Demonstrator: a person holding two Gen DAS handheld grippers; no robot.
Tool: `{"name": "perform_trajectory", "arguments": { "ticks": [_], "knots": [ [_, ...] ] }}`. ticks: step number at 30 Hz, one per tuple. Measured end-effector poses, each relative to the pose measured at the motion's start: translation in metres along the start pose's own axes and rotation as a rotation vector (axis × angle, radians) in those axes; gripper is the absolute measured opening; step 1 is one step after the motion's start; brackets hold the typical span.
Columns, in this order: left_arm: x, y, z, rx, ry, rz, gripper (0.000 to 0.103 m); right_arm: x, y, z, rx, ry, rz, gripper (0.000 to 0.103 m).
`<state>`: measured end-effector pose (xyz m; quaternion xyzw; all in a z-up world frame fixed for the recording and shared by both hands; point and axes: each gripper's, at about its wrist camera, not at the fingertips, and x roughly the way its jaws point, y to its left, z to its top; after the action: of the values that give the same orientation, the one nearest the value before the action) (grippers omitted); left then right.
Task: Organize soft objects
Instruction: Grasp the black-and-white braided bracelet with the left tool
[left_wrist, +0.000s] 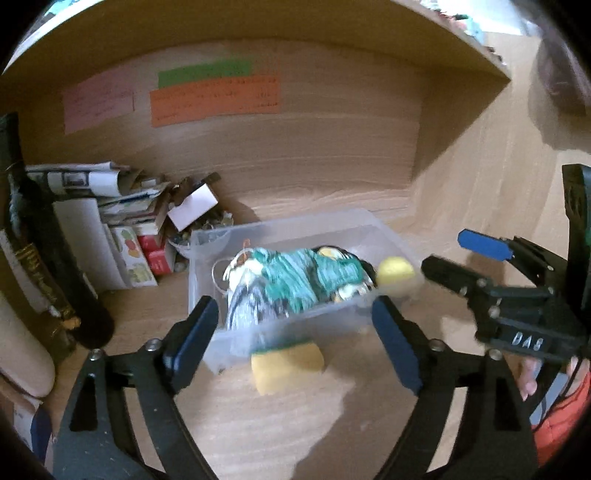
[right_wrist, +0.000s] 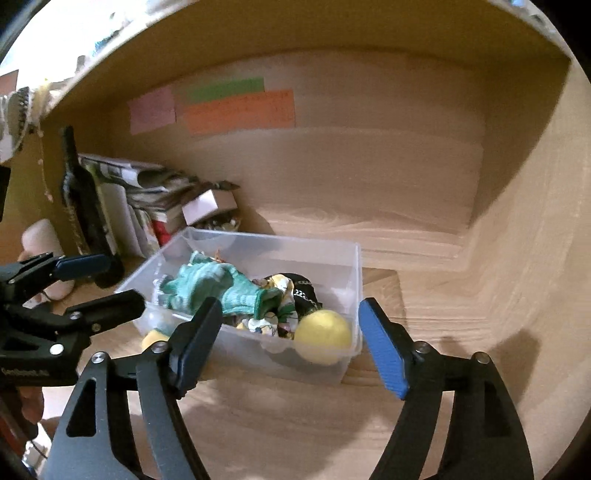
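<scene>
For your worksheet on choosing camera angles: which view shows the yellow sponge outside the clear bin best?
The left wrist view: the yellow sponge lies in the open on the desk against the clear bin, its green scrub layer visible. In the right wrist view only a yellow corner shows, behind that gripper's finger and the bin's corner.

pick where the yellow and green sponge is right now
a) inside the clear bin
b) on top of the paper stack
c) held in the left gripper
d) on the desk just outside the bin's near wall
d: the sponge lies on the wooden desk against the outside of the clear bin, while the left gripper is open and empty around it.
</scene>
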<state>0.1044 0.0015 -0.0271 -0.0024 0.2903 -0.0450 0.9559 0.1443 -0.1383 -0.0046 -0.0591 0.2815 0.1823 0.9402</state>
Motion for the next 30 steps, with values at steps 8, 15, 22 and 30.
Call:
{"name": "perform_trajectory", "arguments": {
  "ticks": [8, 15, 22, 30],
  "knots": [
    [-0.011, -0.005, -0.052, 0.010, 0.099, -0.027, 0.088, -0.030, 0.000, -0.028, 0.055, 0.003, 0.016, 0.074],
    [-0.013, -0.019, -0.103, 0.018, 0.207, -0.088, 0.087, -0.038, 0.006, -0.056, 0.059, 0.051, 0.012, 0.074],
    [-0.007, -0.035, -0.126, 0.051, 0.269, -0.148, 0.070, -0.042, 0.008, -0.065, 0.069, 0.062, 0.014, 0.074],
    [0.005, -0.045, -0.132, 0.089, 0.267, -0.178, 0.033, -0.042, 0.015, -0.068, 0.060, 0.067, 0.020, 0.074]
  ]
}}
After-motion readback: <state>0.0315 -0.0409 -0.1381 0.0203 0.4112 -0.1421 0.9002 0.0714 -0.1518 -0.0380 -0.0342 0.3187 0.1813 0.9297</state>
